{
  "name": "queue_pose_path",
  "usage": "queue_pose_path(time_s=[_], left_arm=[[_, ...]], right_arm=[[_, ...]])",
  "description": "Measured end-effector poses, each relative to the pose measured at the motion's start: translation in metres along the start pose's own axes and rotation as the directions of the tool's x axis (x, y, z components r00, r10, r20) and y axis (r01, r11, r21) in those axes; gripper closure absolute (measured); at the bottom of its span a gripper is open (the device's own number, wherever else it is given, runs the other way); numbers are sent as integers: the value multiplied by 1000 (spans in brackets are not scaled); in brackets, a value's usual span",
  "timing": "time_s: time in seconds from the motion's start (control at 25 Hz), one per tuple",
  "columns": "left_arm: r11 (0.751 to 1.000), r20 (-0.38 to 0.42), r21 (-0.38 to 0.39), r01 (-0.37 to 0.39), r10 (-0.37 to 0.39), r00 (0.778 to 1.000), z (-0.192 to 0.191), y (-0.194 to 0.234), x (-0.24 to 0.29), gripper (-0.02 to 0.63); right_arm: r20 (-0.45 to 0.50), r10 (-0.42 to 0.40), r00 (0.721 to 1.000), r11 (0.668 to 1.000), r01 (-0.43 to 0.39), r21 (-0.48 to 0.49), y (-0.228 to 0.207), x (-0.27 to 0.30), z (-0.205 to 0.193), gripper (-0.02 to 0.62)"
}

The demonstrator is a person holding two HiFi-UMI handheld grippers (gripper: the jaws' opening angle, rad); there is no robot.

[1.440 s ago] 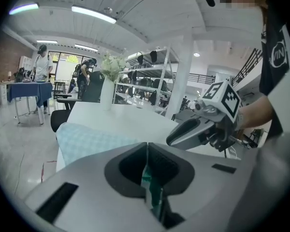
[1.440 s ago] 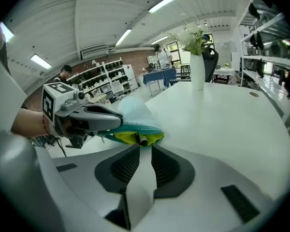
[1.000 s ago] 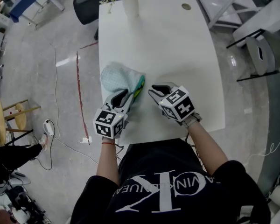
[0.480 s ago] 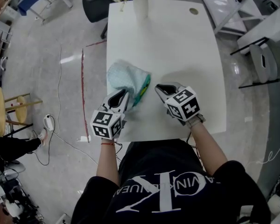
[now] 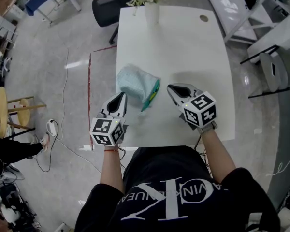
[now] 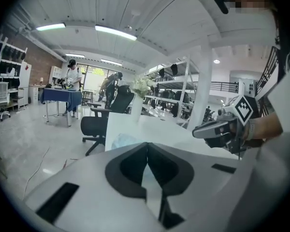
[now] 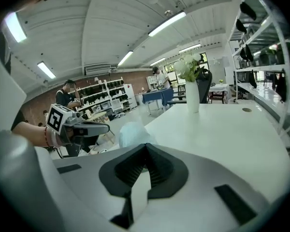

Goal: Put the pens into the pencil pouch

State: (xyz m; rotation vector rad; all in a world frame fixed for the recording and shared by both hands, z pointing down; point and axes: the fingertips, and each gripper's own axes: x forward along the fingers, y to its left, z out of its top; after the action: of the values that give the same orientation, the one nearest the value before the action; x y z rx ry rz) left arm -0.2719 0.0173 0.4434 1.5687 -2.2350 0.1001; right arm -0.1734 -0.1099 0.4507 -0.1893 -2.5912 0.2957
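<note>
Both forearms reach forward over the near edge of the smooth white table (image 5: 193,42), and each gripper tips slightly downward. The left gripper (image 5: 121,97) and the right gripper (image 5: 174,89) both have their dark wedge-shaped jaws pressed together with nothing between them. The pencil pouch (image 5: 133,80) is soft, pale-blue textured fabric with a green edge. It lies slumped just ahead of the left jaws, between the two tips, with neither touching it.

Our big lab room: long ceiling lights (image 6: 115,32), metal shelves (image 6: 173,83), an office chair (image 5: 108,4), our white bench (image 5: 183,42).
</note>
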Motion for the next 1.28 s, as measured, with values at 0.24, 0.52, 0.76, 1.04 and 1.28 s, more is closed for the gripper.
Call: queue_pose_path(time_s=[0.24,0.52,0.76,1.04,1.28], left_arm=[[999,96,-12,-37,38,995,31,14,-13,601],[997,184,24,-75,70,980,68,25,-26,601],[995,225,44,-92,80,971,85,30,-35,601],[991,274,51,-125,107,956,101,38,-43,601],[988,320,64,-139,112,941,116,42,-50,601]], right_arm=[[86,-30,996,999,34,-40,-1,-15,23,586],[184,-68,980,996,79,-51,-7,-31,49,586],[256,-86,963,994,100,-40,-11,-43,69,586],[309,-103,945,992,119,-32,-15,-53,87,586],[341,-116,933,991,133,-25,-17,-58,98,586]])
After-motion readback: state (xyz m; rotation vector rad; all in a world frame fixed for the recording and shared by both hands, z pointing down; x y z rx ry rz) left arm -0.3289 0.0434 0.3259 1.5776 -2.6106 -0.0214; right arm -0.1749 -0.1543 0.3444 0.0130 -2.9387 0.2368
